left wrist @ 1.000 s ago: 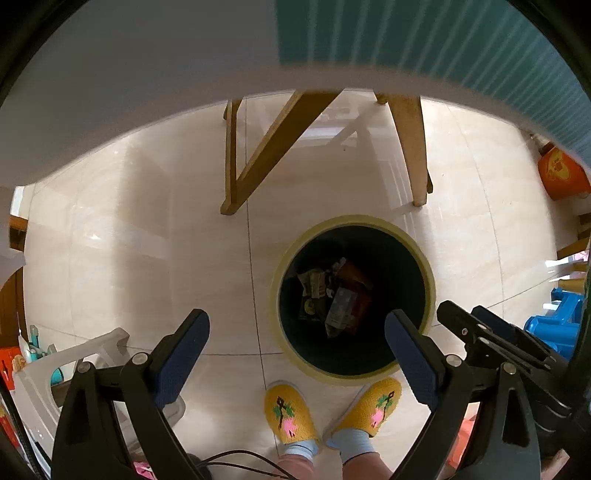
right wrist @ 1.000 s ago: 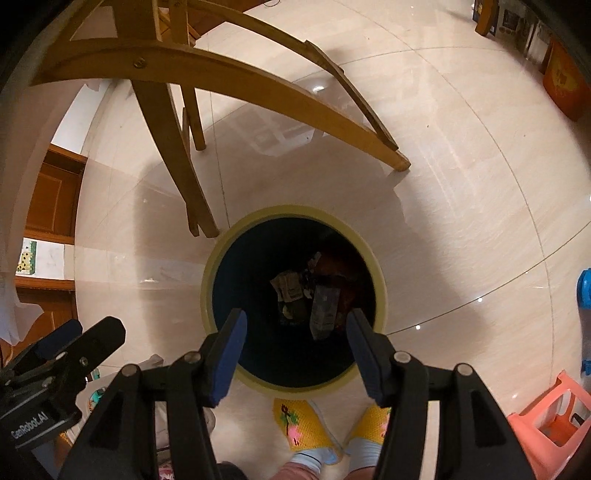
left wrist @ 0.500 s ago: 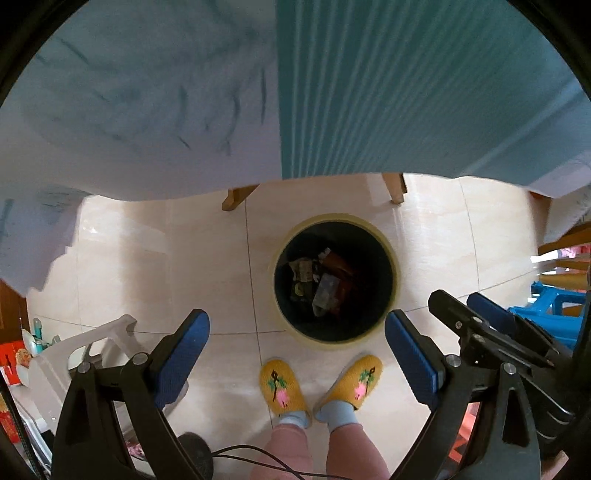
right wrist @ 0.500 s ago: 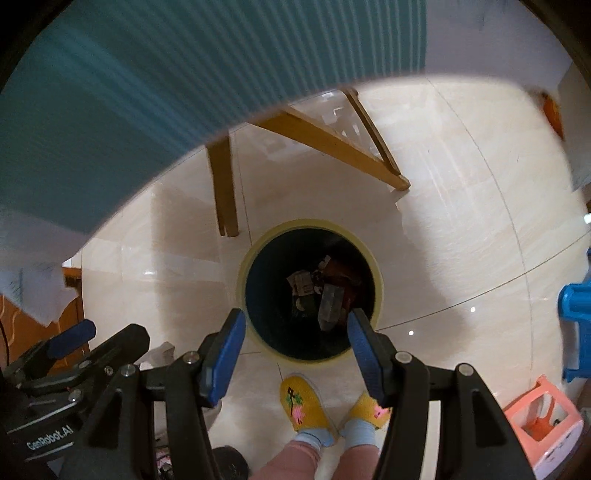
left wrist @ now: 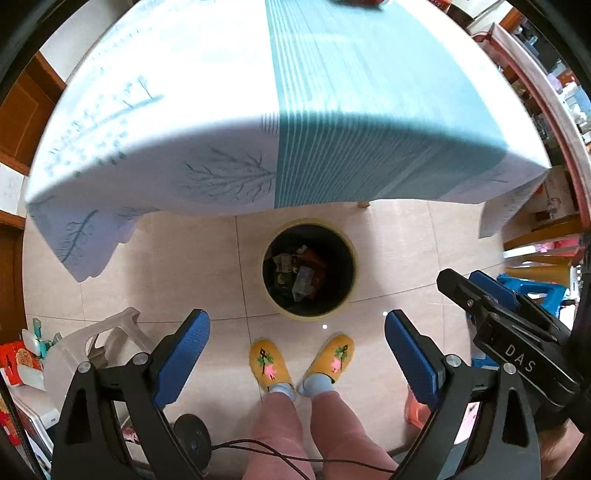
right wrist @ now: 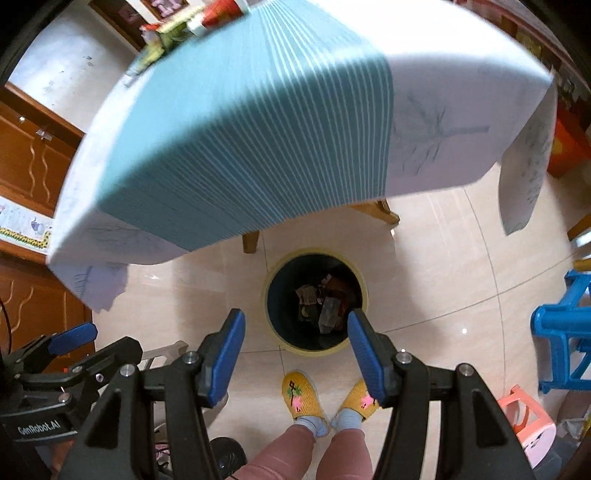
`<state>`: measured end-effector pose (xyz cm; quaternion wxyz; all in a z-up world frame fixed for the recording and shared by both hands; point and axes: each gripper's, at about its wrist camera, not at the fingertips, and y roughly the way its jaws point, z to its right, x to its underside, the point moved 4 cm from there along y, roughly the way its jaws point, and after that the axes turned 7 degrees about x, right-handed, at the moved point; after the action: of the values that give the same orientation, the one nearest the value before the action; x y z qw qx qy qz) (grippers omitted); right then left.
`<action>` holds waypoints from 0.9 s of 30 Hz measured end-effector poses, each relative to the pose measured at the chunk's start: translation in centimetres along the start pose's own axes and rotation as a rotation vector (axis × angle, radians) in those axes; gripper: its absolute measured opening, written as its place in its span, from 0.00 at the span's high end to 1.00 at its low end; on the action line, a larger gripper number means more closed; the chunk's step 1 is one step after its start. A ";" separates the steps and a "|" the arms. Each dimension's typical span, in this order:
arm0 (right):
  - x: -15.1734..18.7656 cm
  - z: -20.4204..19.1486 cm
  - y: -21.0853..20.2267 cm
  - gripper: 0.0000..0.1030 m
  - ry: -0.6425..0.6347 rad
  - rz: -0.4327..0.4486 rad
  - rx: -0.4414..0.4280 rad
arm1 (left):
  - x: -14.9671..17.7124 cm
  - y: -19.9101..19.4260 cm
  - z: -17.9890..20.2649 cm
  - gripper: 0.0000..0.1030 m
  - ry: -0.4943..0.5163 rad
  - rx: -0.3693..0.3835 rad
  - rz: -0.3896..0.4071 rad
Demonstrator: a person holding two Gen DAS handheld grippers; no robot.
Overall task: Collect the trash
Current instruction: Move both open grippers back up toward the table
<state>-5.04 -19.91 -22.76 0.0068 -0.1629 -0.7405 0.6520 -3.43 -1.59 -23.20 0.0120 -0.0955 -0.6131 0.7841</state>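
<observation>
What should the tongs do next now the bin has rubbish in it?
Probably swing forward over the tablecloth toward the colourful wrappers at its far edge. Both the left tongs and right tongs hang open and empty above the trash bin, which already holds wrappers, so another piece seems the likely target.

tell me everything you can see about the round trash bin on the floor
The round trash bin with a yellow rim stands upright and uncovered on the glossy beige tiled floor, just in front of the table draped in a teal-and-white cloth and just beyond a person's yellow slippers. It looks like plastic, and its inside is dark. Crumpled wrappers and packets lie piled at the bottom, filling it only partly. Nothing touches it but the floor; neither claw reaches it.
</observation>
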 end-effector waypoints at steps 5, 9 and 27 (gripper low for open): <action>-0.5 -1.1 -3.9 0.44 -0.031 0.023 -0.027 | -0.4 -4.3 0.9 0.11 -0.023 0.025 0.043; -1.8 -2.2 -7.4 0.44 -0.079 0.083 -0.042 | -1.1 -7.2 2.0 0.19 -0.028 0.044 0.072; -11.2 -5.3 -20.2 0.44 -0.242 0.388 -0.207 | -8.4 -22.4 5.5 0.27 -0.004 -0.106 0.458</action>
<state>2.03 -19.58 -0.20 -0.2239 -0.2227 -0.7536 0.5765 1.68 -2.47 0.76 -0.1723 -0.2310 -0.6157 0.7334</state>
